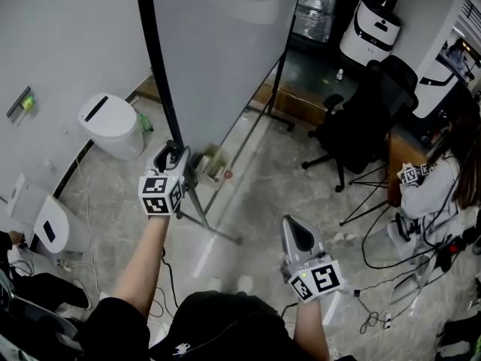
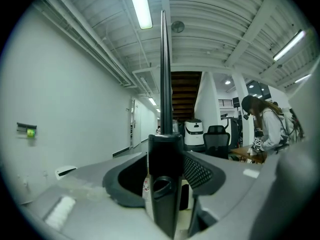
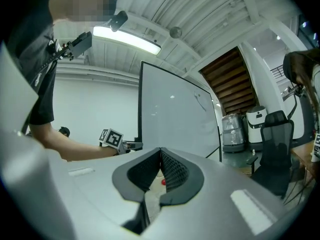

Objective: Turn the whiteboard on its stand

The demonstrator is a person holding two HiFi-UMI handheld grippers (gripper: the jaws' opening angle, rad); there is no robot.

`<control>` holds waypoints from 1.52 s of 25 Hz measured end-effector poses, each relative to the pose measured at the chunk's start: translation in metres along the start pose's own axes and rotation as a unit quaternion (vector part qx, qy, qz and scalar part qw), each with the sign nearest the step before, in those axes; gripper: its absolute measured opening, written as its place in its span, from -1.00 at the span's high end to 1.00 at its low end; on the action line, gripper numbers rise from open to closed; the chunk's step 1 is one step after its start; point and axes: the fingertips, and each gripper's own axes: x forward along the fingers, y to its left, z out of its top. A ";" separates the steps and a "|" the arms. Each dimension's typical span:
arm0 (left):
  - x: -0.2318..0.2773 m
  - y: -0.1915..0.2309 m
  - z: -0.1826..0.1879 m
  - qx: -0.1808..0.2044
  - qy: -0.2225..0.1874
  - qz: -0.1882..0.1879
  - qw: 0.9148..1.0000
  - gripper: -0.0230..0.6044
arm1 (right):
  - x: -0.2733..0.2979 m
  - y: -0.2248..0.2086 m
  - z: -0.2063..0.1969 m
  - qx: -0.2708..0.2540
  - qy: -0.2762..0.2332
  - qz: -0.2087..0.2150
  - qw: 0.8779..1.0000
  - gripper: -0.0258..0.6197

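The whiteboard (image 1: 218, 43) stands upright on its black wheeled stand (image 1: 218, 235), seen edge-on from above. My left gripper (image 1: 174, 149) is at the board's near black frame (image 1: 158, 66), low on the edge. In the left gripper view that frame post (image 2: 163, 84) runs straight up between the jaws of the left gripper (image 2: 165, 156); the pads sit close on either side without visibly pressing. My right gripper (image 1: 290, 221) hangs in the air in front of the board, apart from it, shut with nothing in it. In the right gripper view the right gripper (image 3: 161, 151) faces the board's white face (image 3: 175, 119).
A white bin (image 1: 113, 125) stands left of the board by the wall. A black office chair (image 1: 368, 119) and a seated person (image 1: 432, 190) are at the right, with cables (image 1: 376, 262) on the floor. A small red ball (image 1: 228, 174) lies under the board.
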 end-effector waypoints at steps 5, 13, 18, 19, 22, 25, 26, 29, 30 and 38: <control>-0.025 0.001 0.015 0.002 -0.017 0.001 1.000 0.23 | -0.003 0.007 0.002 0.001 -0.004 0.010 1.000 0.89; -0.063 -0.020 0.072 0.024 -0.080 -0.008 0.996 0.56 | -0.011 0.010 0.012 -0.004 -0.015 0.012 1.000 0.89; -0.076 -0.056 0.093 0.011 -0.106 -0.051 0.993 0.74 | -0.022 0.009 0.016 -0.010 -0.016 0.001 1.000 0.89; -0.077 -0.066 0.095 0.005 -0.109 -0.062 0.992 0.75 | -0.024 0.008 0.016 -0.012 -0.016 -0.002 1.000 0.89; -0.081 -0.094 0.101 -0.003 -0.117 -0.095 0.989 0.80 | -0.028 0.006 0.019 -0.016 -0.018 -0.009 1.000 0.89; -0.083 -0.119 0.098 -0.008 -0.118 -0.123 0.985 0.84 | -0.033 0.006 0.020 -0.019 -0.021 -0.016 0.999 0.89; -0.083 -0.128 0.095 -0.008 -0.115 -0.133 0.984 0.84 | -0.035 0.005 0.020 -0.020 -0.022 -0.018 0.999 0.89; -0.084 -0.155 0.086 -0.008 -0.106 -0.159 0.982 0.85 | -0.041 0.003 0.021 -0.021 -0.021 -0.025 0.999 0.89; -0.084 -0.163 0.084 -0.010 -0.104 -0.166 0.981 0.86 | -0.042 0.002 0.023 -0.022 -0.021 -0.028 0.999 0.89; -0.087 -0.210 0.061 -0.026 -0.080 -0.217 0.972 0.91 | -0.049 -0.007 0.023 -0.024 -0.014 -0.055 0.998 0.89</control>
